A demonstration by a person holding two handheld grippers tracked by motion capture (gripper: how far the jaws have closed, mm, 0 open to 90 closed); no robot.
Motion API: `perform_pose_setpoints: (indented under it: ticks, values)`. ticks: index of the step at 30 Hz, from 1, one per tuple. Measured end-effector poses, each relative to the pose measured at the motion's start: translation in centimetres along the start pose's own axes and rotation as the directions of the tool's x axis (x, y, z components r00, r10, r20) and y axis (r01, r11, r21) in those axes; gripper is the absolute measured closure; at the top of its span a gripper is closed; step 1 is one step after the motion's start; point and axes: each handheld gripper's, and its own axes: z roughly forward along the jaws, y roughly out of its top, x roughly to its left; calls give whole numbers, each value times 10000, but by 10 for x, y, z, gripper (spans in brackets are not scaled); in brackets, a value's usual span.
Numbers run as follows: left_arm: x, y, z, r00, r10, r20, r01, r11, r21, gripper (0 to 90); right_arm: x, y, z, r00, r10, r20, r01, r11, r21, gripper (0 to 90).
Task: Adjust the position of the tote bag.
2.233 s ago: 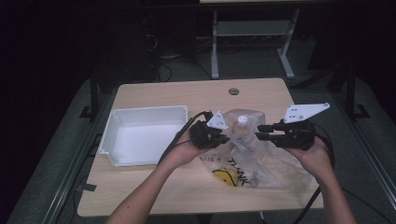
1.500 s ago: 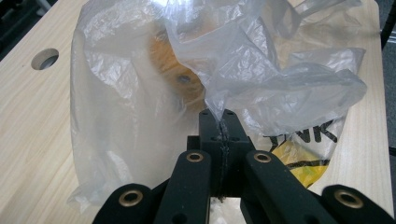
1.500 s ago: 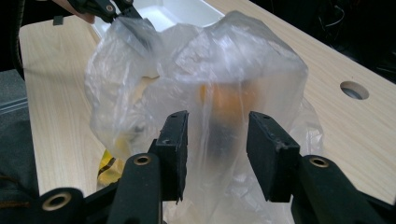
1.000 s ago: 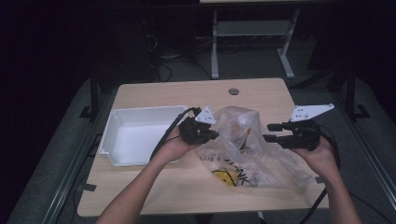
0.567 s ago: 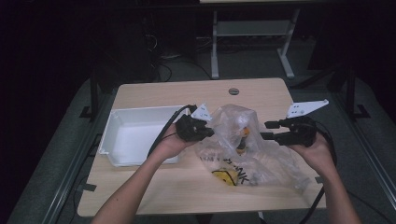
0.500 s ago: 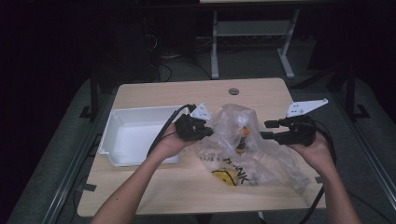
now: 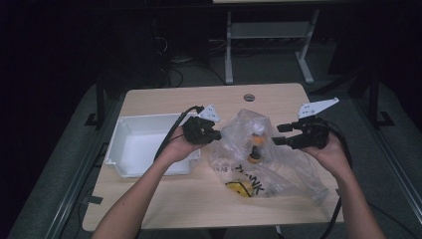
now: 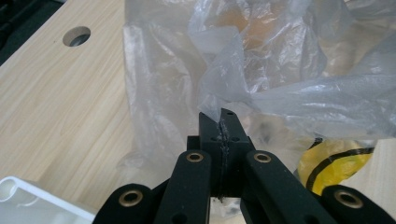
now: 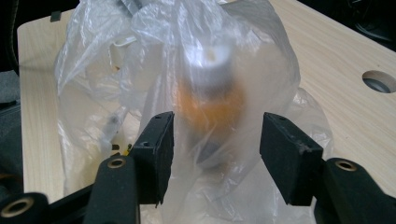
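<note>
The clear plastic bag (image 7: pixel 259 154) lies on the surface (image 7: pixel 164 199), its bottle (image 7: pixel 255 147) not yet out. The left claw (image 8: pixel 223 122) is clamped on the bag's edge. The right claw (image 9: pixel 215 149), jaws just opening, probably grips nothing.

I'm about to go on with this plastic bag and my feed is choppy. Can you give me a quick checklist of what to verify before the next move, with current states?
1. Left hand-held gripper clamped on the plastic bag: ok, jaws shut on a fold of film.
2. Right hand-held gripper free of the bag: ok; its jaws have just been opening, film bulges between them, pads not pressing.
3. Bottle inside the bag, upright: ok, though blurred.
4. Bag mouth open enough to reach the bottle: cannot tell.
5. White bin clear of the bag: ok, beside the left hand.
6. Bag fully on the table: ok.
</note>
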Motion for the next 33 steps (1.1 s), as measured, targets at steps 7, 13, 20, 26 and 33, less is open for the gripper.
perform_pose_setpoints:
  ticks: [7, 13, 20, 26, 33]
  values:
    - [7, -3, 3, 10000, -60, -18, 61, 9999, 129, 900, -7, -1, 9, 9995, 111, -289, -106, 9998, 176, 428]
    - [9, -6, 5, 9998, -195, -89, 196, 9997, 121, 900, -10, -3, 17, 9984, 258, -504, -241, 9991, 341, 434]
    - [10, -7, 6, 9999, -134, -80, 136, 9996, 267, 900, -11, -6, 25, 9976, 232, -652, -200, 9986, 491, 490]
    - [12, -7, 9, 9999, -96, -100, 100, 9994, 332, 900, -11, -8, 30, 9971, 167, -738, -120, 9979, 629, 552]
    - [15, -9, 10, 9997, -199, -174, 205, 9992, 354, 900, -10, -6, 34, 9971, 15, -761, 38, 9976, 698, 625]
